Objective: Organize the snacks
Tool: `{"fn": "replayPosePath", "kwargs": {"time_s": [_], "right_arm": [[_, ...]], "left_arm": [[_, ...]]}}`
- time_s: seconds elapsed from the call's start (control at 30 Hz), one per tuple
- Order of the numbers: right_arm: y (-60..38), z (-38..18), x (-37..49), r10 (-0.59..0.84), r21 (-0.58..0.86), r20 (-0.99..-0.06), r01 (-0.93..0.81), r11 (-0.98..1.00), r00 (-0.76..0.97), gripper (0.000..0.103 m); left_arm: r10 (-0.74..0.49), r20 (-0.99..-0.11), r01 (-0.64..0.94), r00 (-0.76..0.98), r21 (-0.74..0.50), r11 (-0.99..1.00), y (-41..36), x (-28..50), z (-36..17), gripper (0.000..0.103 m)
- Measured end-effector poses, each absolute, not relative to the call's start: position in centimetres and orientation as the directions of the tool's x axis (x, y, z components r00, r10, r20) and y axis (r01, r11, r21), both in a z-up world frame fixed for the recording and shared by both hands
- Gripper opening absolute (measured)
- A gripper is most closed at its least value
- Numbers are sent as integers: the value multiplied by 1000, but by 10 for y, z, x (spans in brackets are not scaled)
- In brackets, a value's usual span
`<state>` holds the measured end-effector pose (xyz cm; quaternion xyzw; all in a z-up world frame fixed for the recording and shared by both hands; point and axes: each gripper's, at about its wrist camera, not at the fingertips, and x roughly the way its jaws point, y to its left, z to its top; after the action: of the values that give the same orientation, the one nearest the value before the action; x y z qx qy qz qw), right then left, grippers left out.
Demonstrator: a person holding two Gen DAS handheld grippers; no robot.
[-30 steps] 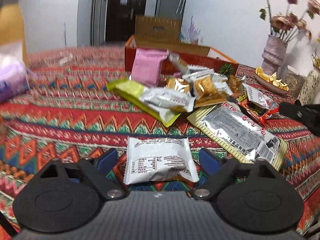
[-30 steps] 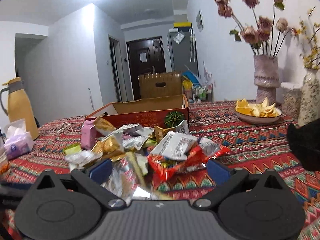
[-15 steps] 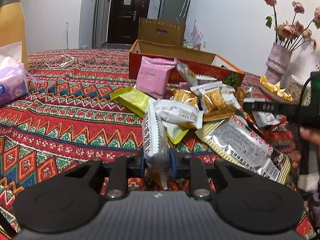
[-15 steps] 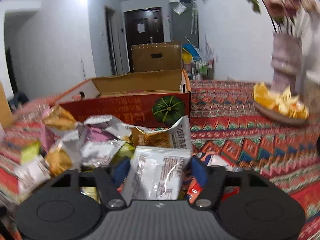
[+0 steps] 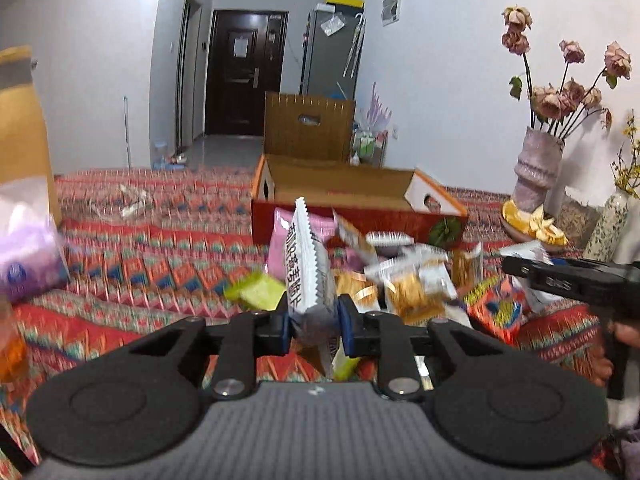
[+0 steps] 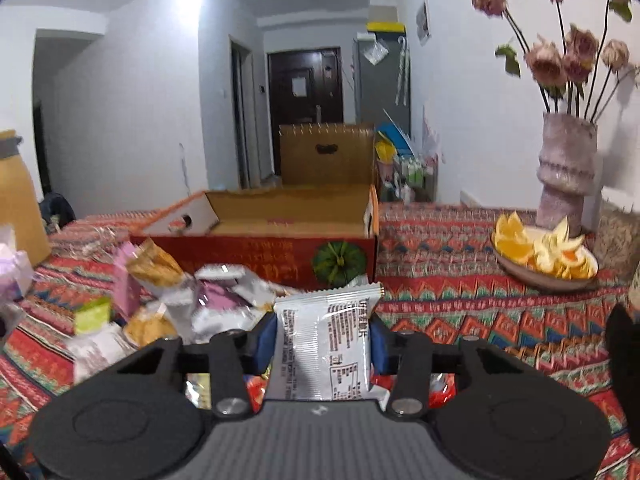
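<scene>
The left gripper [image 5: 313,330] clamps a white snack packet [image 5: 306,264] edge-on between its blue pads [image 5: 280,330], so the packet stands upright with its serrated top edge pointing up and black characters running down its face. It hangs above the patterned red tablecloth [image 5: 132,264], in front of the snack pile [image 5: 400,276].

The right gripper [image 6: 322,342] has just been closing its jaws, and its pads now press both sides of a silver snack packet [image 6: 324,340], which is held flat-on with its printed back facing the camera. This packet sits above the near edge of the same pile, with red wrappers [image 6: 256,390] showing below it.

Behind the pile lies an open cardboard box [image 6: 288,216] with a red front wall bearing a green pumpkin picture [image 6: 339,263]; its brown inside looks bare from both views. The pile includes a pink packet [image 5: 280,240], a yellow-green packet [image 5: 258,290] and several clear wrappers with golden biscuits [image 5: 412,292].

To the far right stand a mauve vase [image 6: 566,172] of dried roses and, nearer, a dish of orange peel [image 6: 544,254]. At the far left are a yellow jug [image 5: 20,128] and a lilac tissue pack [image 5: 28,256]. In the left wrist view the right gripper's black body enters from the right edge, with fingers of a hand [image 5: 622,334] behind it.
</scene>
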<state>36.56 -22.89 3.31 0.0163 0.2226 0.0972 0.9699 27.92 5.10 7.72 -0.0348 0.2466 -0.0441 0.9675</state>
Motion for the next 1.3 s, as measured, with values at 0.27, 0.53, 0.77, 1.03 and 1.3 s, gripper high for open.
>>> {"fn": "replayPosePath", "kwargs": {"time_s": [0.27, 0.53, 0.77, 1.03, 1.3], "right_arm": [[-239, 80, 369, 258, 67, -352, -251, 966, 900, 45], [-242, 122, 428, 336, 92, -307, -324, 942, 890, 45], [-241, 147, 512, 350, 117, -316, -331, 937, 882, 45], [-234, 137, 607, 325, 150, -414, -289, 946, 850, 45], [-211, 101, 684, 283, 142, -541, -246, 959, 792, 46]], "left_arm": [[-122, -403, 90, 907, -97, 991, 54, 334, 123, 23], [-145, -413, 92, 899, -147, 985, 62, 433, 150, 23], [-142, -418, 85, 897, -152, 985, 64, 508, 159, 23], [-154, -471, 92, 869, -150, 984, 65, 589, 143, 23], [-150, -583, 101, 799, -116, 988, 53, 663, 91, 23]]}}
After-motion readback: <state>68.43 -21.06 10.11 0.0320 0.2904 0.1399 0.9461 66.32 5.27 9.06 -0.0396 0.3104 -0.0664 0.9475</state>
